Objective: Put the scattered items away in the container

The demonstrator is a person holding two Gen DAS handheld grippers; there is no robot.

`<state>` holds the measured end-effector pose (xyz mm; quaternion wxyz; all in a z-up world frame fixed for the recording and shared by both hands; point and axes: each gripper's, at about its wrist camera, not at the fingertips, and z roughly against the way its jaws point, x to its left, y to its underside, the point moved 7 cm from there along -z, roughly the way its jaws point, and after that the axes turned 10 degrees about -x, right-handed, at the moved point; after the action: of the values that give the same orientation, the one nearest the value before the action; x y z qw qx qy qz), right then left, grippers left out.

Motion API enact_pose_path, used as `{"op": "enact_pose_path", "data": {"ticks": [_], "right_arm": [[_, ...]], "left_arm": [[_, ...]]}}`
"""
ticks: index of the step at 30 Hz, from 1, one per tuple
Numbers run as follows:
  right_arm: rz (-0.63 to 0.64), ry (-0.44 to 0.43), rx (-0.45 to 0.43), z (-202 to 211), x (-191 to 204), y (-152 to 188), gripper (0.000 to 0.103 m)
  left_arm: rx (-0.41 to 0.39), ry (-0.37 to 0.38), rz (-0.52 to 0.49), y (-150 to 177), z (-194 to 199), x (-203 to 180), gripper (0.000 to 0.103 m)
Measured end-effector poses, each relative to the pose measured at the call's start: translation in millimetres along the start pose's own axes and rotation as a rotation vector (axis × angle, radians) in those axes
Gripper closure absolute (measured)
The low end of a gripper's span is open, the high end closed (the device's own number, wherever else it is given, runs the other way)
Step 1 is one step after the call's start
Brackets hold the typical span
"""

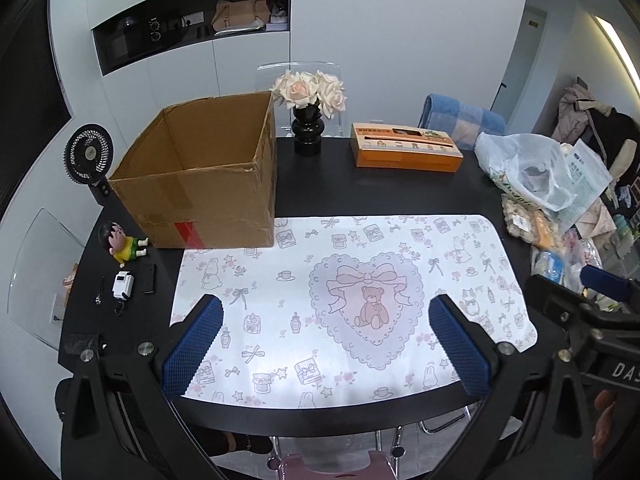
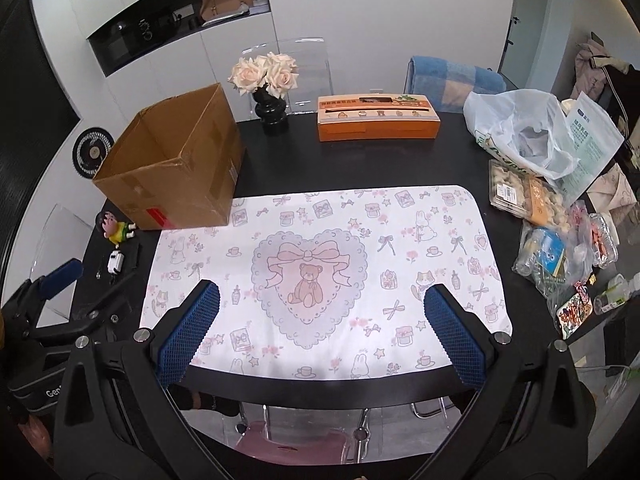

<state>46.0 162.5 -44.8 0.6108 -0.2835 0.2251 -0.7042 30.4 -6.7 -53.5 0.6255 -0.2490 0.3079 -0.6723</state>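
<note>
left gripper [image 1: 326, 344] spread wide, blue ribbed pads [image 1: 192, 354] holding nothing, hovering over the near edge of the white placemat printed with a bear in a heart [image 1: 360, 280]. right gripper [image 2: 320, 332] just as wide, nothing between its pads, above the same mat. ahead and to the left of both, open brown cardboard box [image 1: 200, 184] upright on the round black table [image 1: 380, 192], one corner on the mat. further left, beside the box: yellow-shirted cartoon boy figurine [image 1: 122, 242] lying down, small white gadget [image 1: 122, 285] and slim black bar [image 1: 149, 278] just nearer. straight ahead, black vase of pale roses [image 1: 308, 112] and orange tissue box [image 1: 404, 146]. far right, white plastic bag [image 2: 520, 132] and a heap of snack packets [image 2: 560, 248].
</note>
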Motion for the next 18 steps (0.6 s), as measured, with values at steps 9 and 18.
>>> {"op": "enact_pose_path", "data": {"ticks": [9,18], "right_arm": [[-0.003,0.009,0.002,0.7,-1.8,0.2,0.000],[-0.003,0.006,0.015,-5.4,-1.7,1.4,0.000]], "left_arm": [[0.027,-0.029,0.003,9.2,1.0,3.8,0.000],[0.034,-0.022,0.005,7.8,-6.5,3.8,0.000]]}}
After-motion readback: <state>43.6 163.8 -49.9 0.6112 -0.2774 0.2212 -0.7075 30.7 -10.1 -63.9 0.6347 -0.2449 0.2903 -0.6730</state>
